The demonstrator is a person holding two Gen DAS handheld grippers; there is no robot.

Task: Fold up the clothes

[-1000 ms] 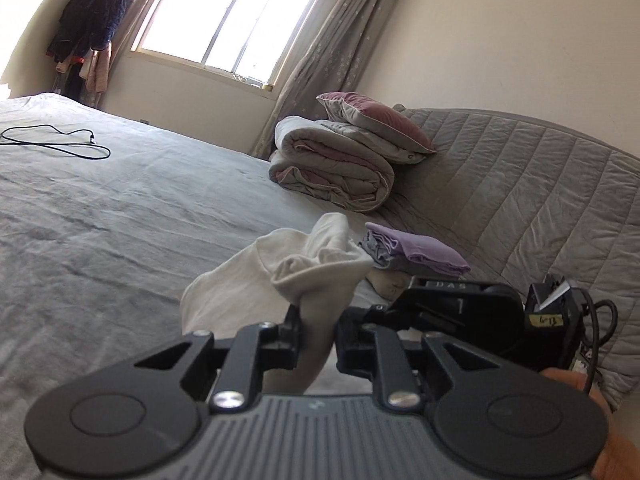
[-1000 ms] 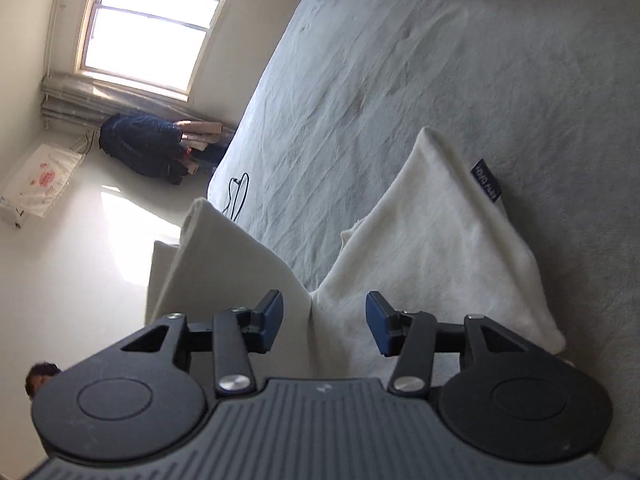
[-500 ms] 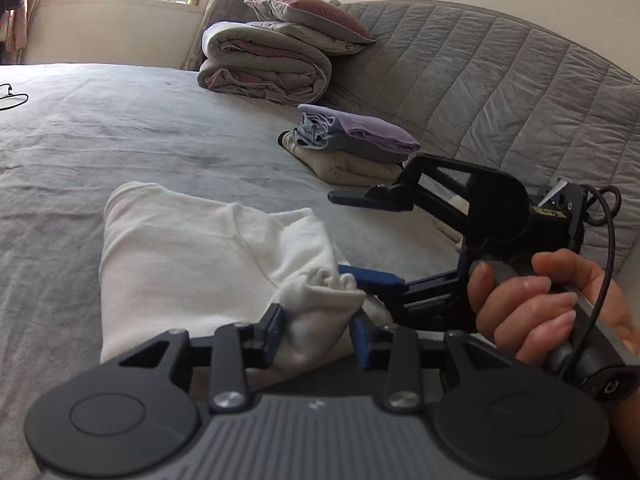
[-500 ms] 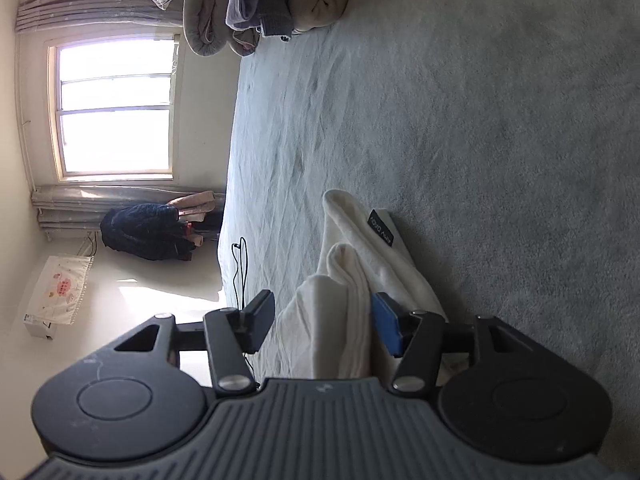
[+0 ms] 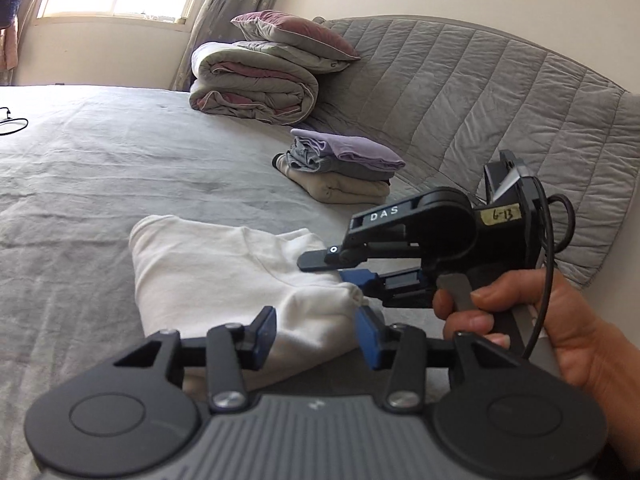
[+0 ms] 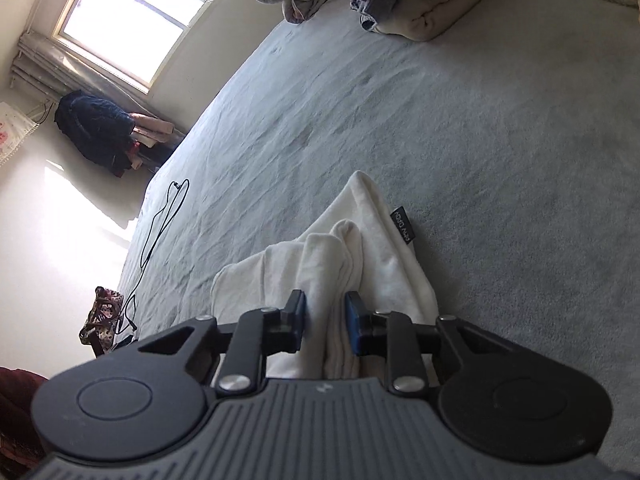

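While the left gripper (image 5: 316, 330) sits low in the left wrist view, its jaws are opening, and a bunched corner of the cream sweatshirt (image 5: 224, 268) lies between the blue pads without either pad pressing it. Just past it, at the right of that frame, a hand (image 5: 532, 320) squeezes the handle of the right gripper (image 5: 340, 270), whose fingers lie one above the other over the same bunched corner. In the right wrist view the right gripper (image 6: 326, 322) has its jaws closing on a stack of cream folds; the cloth fills the gap and both pads look to be touching it.

That sweatshirt (image 6: 360, 240) lies folded on the grey bedspread (image 5: 100, 160), at the lower middle of both frames, with a small dark label (image 6: 402, 225) sticking out of its right edge. Farther up the bed, a stack of folded clothes (image 5: 344, 172), lilac on top and beige at the bottom, sits near the quilted headboard (image 5: 500, 92). Beyond it a rolled duvet (image 5: 252, 88) carries a pillow (image 5: 296, 34). A black cable (image 6: 164, 220) trails across the far left side of the bed, and a bright window (image 6: 136, 16) fills the upper left.
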